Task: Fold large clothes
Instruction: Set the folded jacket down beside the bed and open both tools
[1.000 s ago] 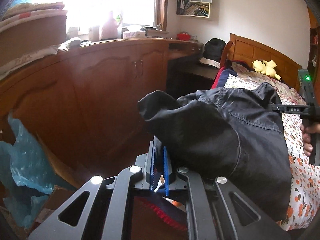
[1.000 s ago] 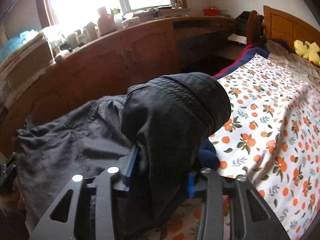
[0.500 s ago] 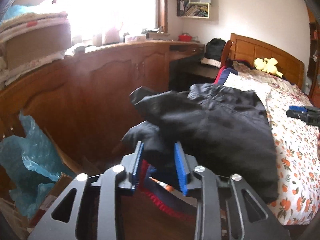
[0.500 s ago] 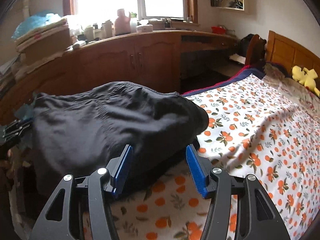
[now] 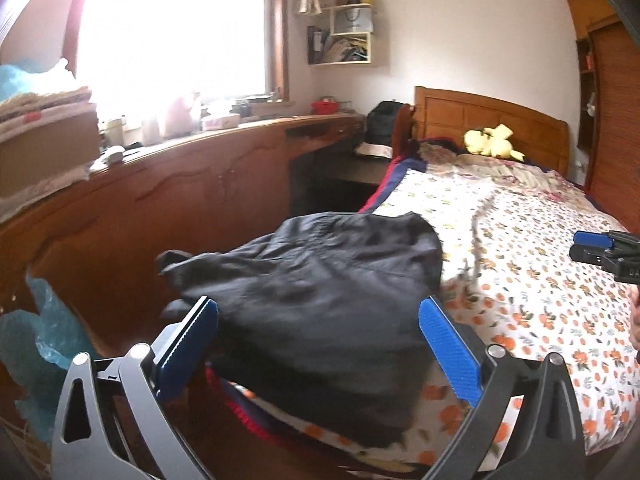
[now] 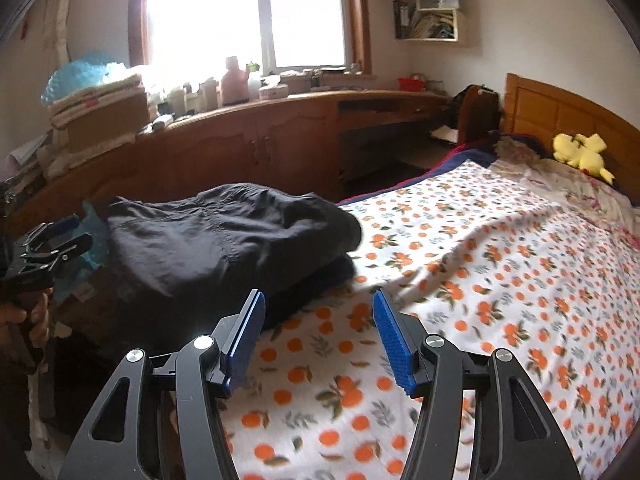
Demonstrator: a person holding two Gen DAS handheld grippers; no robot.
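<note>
A dark jacket (image 5: 320, 300) lies folded in a bundle on the near left corner of the bed (image 5: 520, 280), which has an orange-print cover. It also shows in the right wrist view (image 6: 224, 240). My left gripper (image 5: 320, 344) is wide open and empty, just short of the jacket's near edge. My right gripper (image 6: 320, 336) is open and empty above the cover, just right of the jacket. Each gripper shows in the other's view, the right one (image 5: 600, 252) and the left one (image 6: 52, 244).
A long wooden cabinet (image 5: 180, 200) runs along the left under the window, with clutter on top. A blue plastic bag (image 5: 36, 340) sits on the floor by the bed corner. A yellow plush toy (image 6: 580, 154) lies by the headboard. The bed's right part is bare cover.
Both grippers let go of the jacket, opened wide and pulled back. The jacket dropped from its raised hold onto the bed corner.
</note>
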